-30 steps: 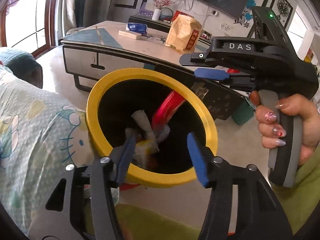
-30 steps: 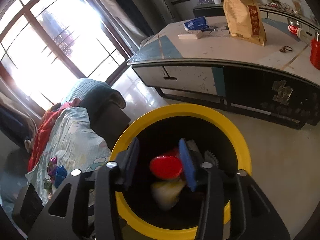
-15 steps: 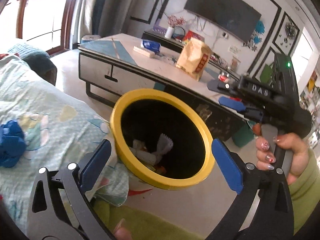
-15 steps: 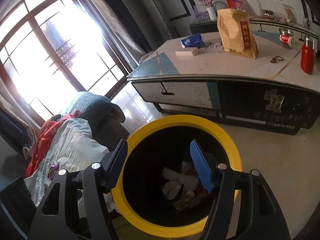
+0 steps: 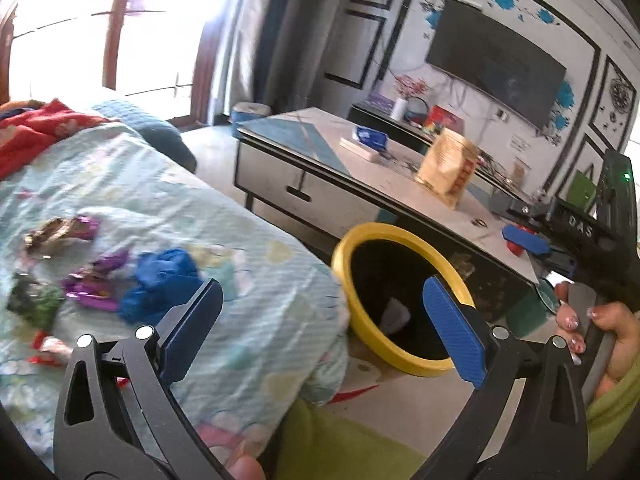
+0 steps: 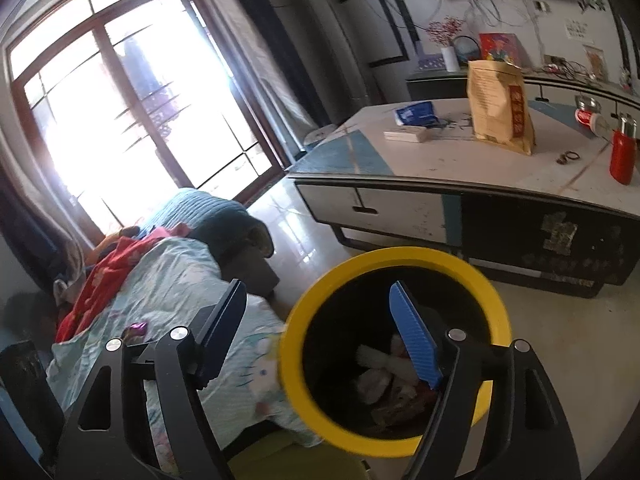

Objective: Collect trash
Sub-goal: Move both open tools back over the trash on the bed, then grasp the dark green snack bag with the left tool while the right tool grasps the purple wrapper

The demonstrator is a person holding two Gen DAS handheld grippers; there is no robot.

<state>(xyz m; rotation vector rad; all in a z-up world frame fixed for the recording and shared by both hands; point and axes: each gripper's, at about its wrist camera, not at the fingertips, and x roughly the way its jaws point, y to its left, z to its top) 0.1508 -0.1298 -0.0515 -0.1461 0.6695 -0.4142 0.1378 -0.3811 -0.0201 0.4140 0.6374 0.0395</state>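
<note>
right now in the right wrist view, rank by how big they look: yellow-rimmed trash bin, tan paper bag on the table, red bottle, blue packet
1. yellow-rimmed trash bin, though it sits nearest the camera
2. tan paper bag
3 and 4. red bottle and blue packet look about alike; unranked

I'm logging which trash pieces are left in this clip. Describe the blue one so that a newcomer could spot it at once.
Start at the pale printed blanket to the left of the yellow-rimmed bin. A small cluster of litter lies on it. The blue crumpled piece is the one nearest the bin, plain solid blue, while its neighbours are shiny purple wrappers and a dark green one.
</note>
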